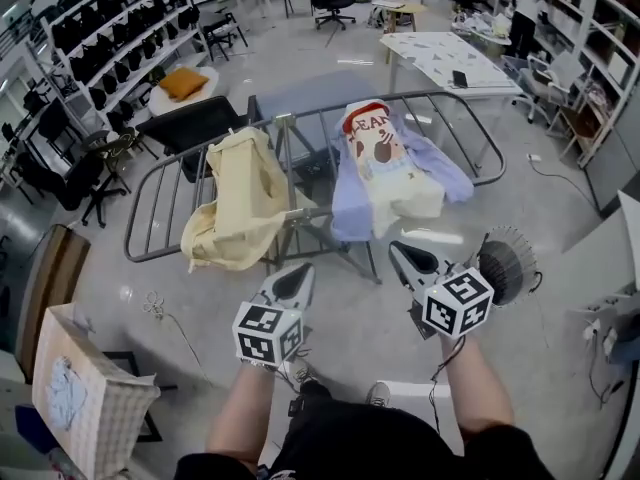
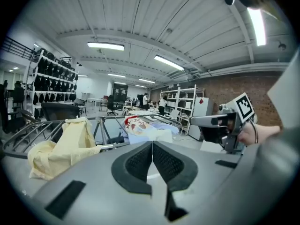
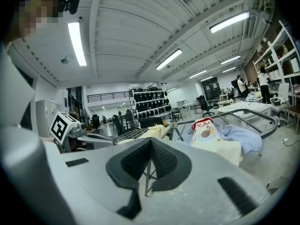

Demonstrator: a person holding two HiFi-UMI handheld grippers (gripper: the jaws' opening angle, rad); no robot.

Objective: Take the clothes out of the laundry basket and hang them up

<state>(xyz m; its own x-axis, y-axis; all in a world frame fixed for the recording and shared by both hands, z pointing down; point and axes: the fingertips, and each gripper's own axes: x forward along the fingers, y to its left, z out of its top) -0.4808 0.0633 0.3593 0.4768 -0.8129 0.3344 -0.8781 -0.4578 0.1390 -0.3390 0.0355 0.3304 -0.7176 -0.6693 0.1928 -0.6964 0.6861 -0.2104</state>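
Observation:
A metal drying rack (image 1: 300,118) stands ahead of me on the floor. A pale yellow garment (image 1: 238,203) hangs over its left half, and a cream printed garment on a light blue one (image 1: 392,173) drapes its right half. My left gripper (image 1: 303,270) and right gripper (image 1: 397,249) hover side by side just short of the rack, both shut and empty. In the left gripper view the shut jaws (image 2: 152,146) face the yellow garment (image 2: 65,144). The right gripper view's shut jaws (image 3: 150,144) face the printed garment (image 3: 211,135). A woven beige laundry basket (image 1: 85,388) stands at my lower left.
A round fan (image 1: 507,261) lies on the floor right of the rack. Black office chairs (image 1: 195,123) and shelving with dark items (image 1: 110,38) line the left. A white table (image 1: 445,58) stands behind the rack. My shoes (image 1: 378,393) are on a pale grey floor.

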